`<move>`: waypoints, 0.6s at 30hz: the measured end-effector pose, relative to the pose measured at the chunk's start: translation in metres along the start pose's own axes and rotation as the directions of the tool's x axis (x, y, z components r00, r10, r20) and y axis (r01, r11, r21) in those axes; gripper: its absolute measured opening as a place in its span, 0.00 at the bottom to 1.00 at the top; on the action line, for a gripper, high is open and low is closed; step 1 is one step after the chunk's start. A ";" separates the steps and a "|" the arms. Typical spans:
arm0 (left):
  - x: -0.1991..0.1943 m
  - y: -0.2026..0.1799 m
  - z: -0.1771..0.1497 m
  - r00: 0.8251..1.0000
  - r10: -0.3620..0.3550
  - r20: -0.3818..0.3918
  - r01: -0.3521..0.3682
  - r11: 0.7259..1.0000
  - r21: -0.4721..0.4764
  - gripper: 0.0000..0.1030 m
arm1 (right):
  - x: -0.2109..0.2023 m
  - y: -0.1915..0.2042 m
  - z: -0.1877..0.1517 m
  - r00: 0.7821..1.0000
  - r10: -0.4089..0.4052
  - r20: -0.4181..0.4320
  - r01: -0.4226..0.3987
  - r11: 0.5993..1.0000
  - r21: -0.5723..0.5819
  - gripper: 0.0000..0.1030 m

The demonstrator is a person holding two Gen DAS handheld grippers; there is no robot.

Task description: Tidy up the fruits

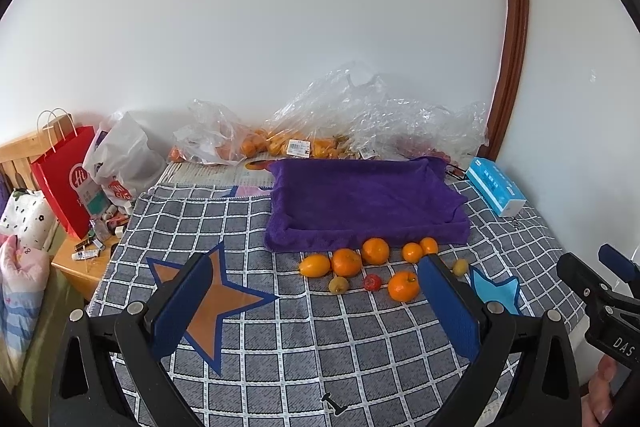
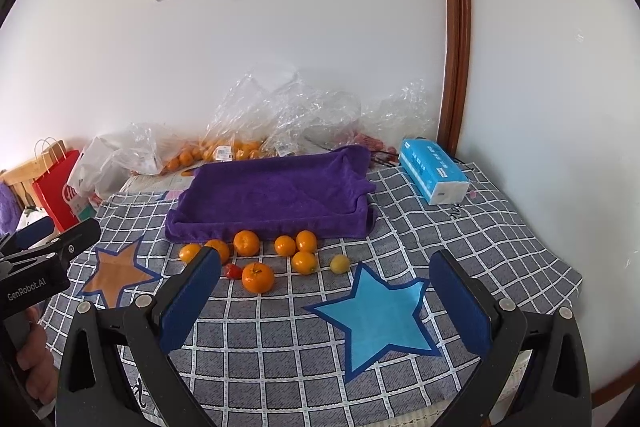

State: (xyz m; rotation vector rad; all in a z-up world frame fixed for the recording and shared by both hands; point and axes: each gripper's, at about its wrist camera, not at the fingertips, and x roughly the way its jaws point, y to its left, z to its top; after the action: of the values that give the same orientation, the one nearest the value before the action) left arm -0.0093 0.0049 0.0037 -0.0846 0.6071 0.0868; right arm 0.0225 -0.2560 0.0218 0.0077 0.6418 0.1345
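Readable text: "GenRobot.AI" in white on the black body of the left gripper (image 1: 316, 291), seen at the left edge of the right wrist view; "DAS" on the black body of the right gripper (image 2: 324, 291), seen at the right edge of the left wrist view. "Hi" in white on the red paper shopping bag (image 1: 64, 183) standing off the table's far-left corner. White barcode sticker (image 1: 299, 148) on the clear plastic bags of oranges (image 1: 256, 143) along the far edge; print too small to read. Light blue tissue pack (image 2: 434, 171) at the far-right corner has white characters, illegible.

Left gripper: blue-padded fingers (image 1: 180, 307) spread wide, nothing between them, touching nothing. It hangs above the grey checked tablecloth (image 1: 320, 347) near the front edge, over the orange star patch (image 1: 208, 303).

Right gripper: likewise wide open and empty, above the cloth near the front edge, with the light blue star patch (image 2: 380, 315) between its fingers.

Fruits: loose cluster of small oranges (image 2: 258, 277) mid-table, just in front of the near edge of the purple towel-covered tray (image 2: 276, 195). Several sit touching or almost touching that edge. One small red fruit (image 2: 233, 271) is just left of the nearest orange, and a small yellow-green fruit (image 2: 340, 263) sits at the cluster's right end. A second yellow-green one (image 1: 338, 284) shows in the left wrist view. No fruit on the tray.
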 end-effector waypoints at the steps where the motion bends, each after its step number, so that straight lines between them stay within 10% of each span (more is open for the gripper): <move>1: 0.000 0.000 0.000 1.000 -0.002 0.002 0.002 1.000 -0.001 1.00 | 0.000 0.000 0.000 1.000 0.003 -0.002 -0.003 1.000 0.002 1.00; 18: -0.002 0.006 0.000 1.000 -0.004 0.005 0.004 1.000 -0.017 1.00 | 0.003 0.005 -0.003 1.000 0.021 -0.004 -0.021 1.000 -0.007 1.00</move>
State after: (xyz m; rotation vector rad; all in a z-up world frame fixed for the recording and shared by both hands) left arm -0.0115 0.0109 0.0041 -0.1017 0.6015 0.0886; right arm 0.0228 -0.2506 0.0175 0.0073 0.6452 0.1568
